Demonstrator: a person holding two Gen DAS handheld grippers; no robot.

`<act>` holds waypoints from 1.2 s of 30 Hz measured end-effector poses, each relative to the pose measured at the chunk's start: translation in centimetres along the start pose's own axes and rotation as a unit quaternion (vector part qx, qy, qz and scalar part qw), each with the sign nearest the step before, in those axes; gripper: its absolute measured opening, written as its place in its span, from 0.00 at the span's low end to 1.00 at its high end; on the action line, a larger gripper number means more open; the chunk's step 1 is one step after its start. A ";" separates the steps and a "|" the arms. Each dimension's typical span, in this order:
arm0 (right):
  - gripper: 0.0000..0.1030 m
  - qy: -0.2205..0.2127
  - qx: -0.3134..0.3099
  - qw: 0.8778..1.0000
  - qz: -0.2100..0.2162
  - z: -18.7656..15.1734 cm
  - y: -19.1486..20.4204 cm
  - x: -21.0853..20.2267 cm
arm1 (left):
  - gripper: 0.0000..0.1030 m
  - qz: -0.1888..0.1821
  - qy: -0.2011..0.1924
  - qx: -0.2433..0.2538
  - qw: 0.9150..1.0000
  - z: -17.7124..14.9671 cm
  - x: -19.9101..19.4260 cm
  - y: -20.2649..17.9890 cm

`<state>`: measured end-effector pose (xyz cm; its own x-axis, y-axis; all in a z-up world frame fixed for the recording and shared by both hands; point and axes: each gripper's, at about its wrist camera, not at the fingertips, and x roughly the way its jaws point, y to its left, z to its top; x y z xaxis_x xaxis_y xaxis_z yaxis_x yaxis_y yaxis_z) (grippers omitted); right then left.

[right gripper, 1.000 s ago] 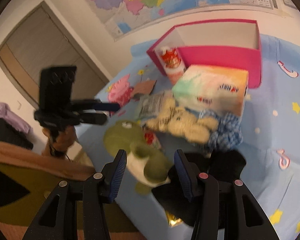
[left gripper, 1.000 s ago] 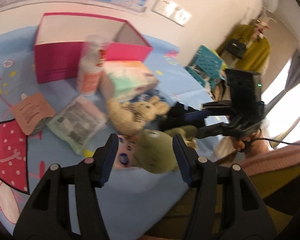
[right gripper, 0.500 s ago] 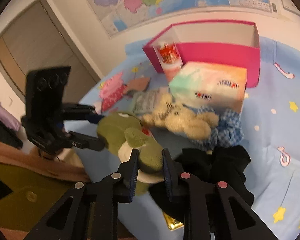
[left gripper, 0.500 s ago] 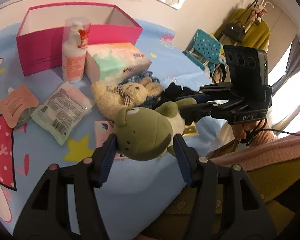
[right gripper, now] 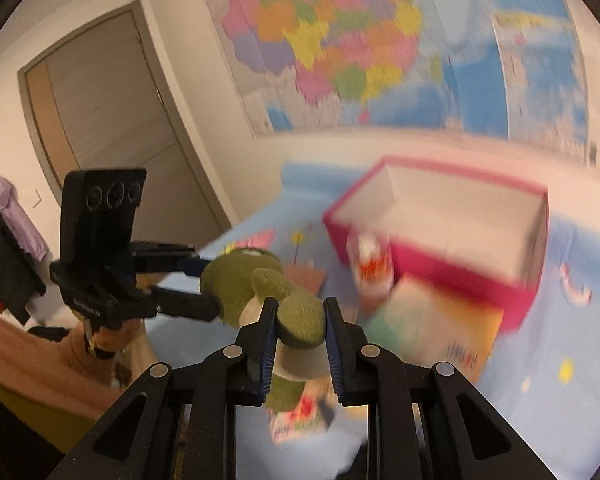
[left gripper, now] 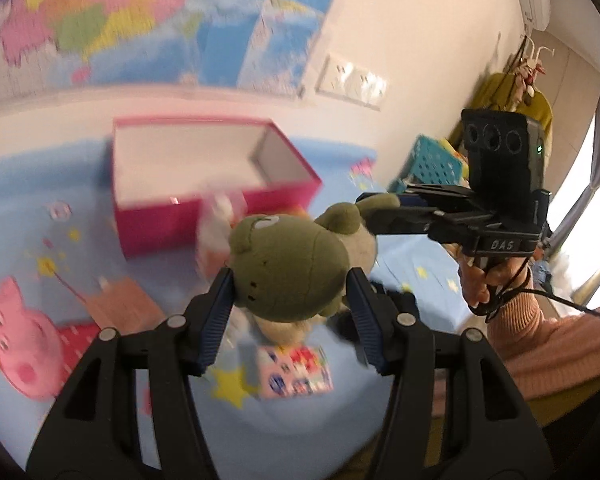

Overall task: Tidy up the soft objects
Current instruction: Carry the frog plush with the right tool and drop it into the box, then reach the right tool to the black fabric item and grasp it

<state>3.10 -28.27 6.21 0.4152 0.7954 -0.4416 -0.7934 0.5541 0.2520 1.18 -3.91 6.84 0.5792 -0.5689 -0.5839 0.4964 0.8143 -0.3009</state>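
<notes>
A green plush frog [left gripper: 292, 268] hangs in the air between both grippers. My left gripper [left gripper: 290, 300] is shut on its head. My right gripper [right gripper: 300, 320] is shut on one of its limbs [right gripper: 302, 316]. The frog also shows in the right wrist view [right gripper: 236, 284], with the left gripper [right gripper: 180, 284] holding it from the left. The open pink box [left gripper: 204, 184] stands behind on the blue sheet, also in the right wrist view [right gripper: 452, 232]. Its inside looks empty.
A bottle [right gripper: 372, 276] and a tissue pack [right gripper: 440, 328] sit in front of the box. A small printed card [left gripper: 296, 372] lies on the sheet below the frog. A teal basket [left gripper: 432, 164] stands at the right. Background is motion-blurred.
Both grippers have lifted the frog up off the sheet, higher and toward the pink box. The right gripper closed on its limb a moment ago.
</notes>
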 end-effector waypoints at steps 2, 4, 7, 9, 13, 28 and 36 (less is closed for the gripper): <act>0.21 -0.018 -0.011 1.000 -0.005 2.2 -0.2 0.3 | 0.57 0.015 -0.017 0.001 1.000 1.9 -0.3 0.5; 0.21 -0.032 -0.024 0.999 -0.013 4.2 -0.4 0.6 | 0.57 0.027 -0.029 -0.001 0.999 3.7 -0.5 1.1; 0.21 -0.036 -0.030 0.999 -0.021 6.9 -1.5 1.8 | 0.57 0.045 -0.044 -0.009 0.998 6.2 -0.5 2.4; 0.21 -0.037 -0.024 0.999 -0.022 8.3 -2.6 3.1 | 0.57 0.058 -0.047 -0.014 0.997 7.5 0.2 3.5; 0.21 -0.023 -0.014 0.999 -0.034 9.5 -4.7 5.7 | 0.57 0.060 -0.027 -0.043 0.997 8.5 2.9 6.3; 0.26 0.080 0.080 0.992 -0.048 7.9 -13.1 15.4 | 0.57 0.107 0.056 -0.095 0.988 7.5 11.4 12.2; 0.45 0.108 0.099 0.987 -0.065 6.9 -13.9 17.5 | 0.57 0.142 0.023 -0.080 0.986 7.5 9.5 10.7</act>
<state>24.44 -20.33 0.95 0.3862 0.6554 -0.6491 -0.6277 0.7023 0.3358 16.86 -1.49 3.69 0.6485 -0.3127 -0.6941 0.2084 0.9498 -0.2331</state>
